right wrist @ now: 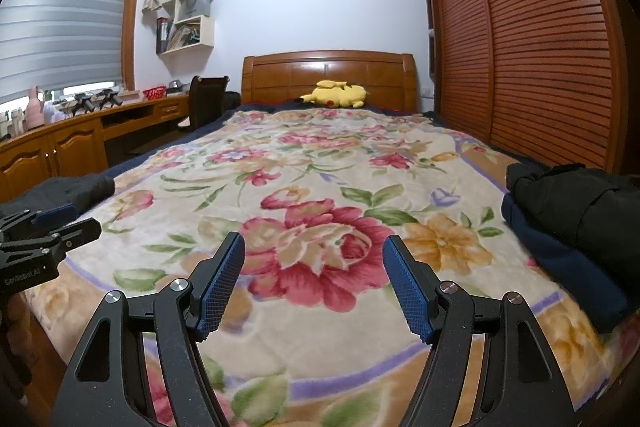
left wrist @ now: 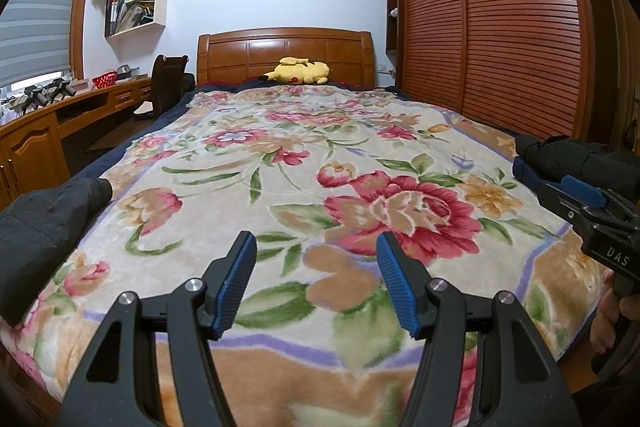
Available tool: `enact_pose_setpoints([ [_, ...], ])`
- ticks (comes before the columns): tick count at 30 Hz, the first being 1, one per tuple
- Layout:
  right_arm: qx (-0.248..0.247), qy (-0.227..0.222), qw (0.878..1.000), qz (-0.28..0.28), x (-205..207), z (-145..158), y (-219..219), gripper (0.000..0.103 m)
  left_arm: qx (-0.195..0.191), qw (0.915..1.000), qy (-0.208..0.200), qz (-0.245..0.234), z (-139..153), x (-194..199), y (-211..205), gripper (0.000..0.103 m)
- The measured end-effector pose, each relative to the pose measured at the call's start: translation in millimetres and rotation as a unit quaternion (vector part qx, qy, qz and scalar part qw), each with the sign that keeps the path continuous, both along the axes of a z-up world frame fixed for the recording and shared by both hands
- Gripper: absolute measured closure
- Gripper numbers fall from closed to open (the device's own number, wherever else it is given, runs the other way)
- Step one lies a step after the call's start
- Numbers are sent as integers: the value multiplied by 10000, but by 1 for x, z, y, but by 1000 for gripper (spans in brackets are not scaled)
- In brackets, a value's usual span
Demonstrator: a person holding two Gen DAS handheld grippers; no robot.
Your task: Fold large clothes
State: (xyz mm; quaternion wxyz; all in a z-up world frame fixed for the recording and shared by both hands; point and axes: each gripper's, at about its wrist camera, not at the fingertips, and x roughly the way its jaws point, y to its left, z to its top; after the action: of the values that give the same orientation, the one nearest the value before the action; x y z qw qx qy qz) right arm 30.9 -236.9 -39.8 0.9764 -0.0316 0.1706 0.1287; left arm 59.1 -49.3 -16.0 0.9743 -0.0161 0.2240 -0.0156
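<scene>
We've got both tools wide and empty over the bed (left wrist: 304, 163) — left tool (left wrist: 316, 281), right tool (right wrist: 314, 283) — dark clothes at frame left (left wrist: 44, 227), folded pile at frame right (right wrist: 576, 223), likely keeping the middle free for folding.

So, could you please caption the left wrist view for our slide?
Open left gripper above a floral blanket, dark garments at both bed edges.

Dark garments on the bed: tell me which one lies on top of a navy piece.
The black garment at the bed's right edge; it lies on folded navy fabric. The dark garment at the left edge lies straight on the floral blanket.
</scene>
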Motion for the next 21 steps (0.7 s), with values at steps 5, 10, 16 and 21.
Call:
enact_pose_setpoints([
  [5, 6, -1, 10000, -6, 0, 0, 0, 30, 4, 10000, -5, -8, 0, 0, 0, 41],
  [10, 12, -7, 10000, -7, 0, 1, 0, 30, 32, 10000, -33, -2, -1, 0, 0, 41],
  [16, 15, -9, 10000, -8, 0, 1, -1, 30, 34, 10000, -31, 5, -1, 0, 1, 41],
  [21, 13, -8, 10000, -4, 0, 1, -1, 30, 37, 10000, -32, 0, -1, -1, 0, 41],
])
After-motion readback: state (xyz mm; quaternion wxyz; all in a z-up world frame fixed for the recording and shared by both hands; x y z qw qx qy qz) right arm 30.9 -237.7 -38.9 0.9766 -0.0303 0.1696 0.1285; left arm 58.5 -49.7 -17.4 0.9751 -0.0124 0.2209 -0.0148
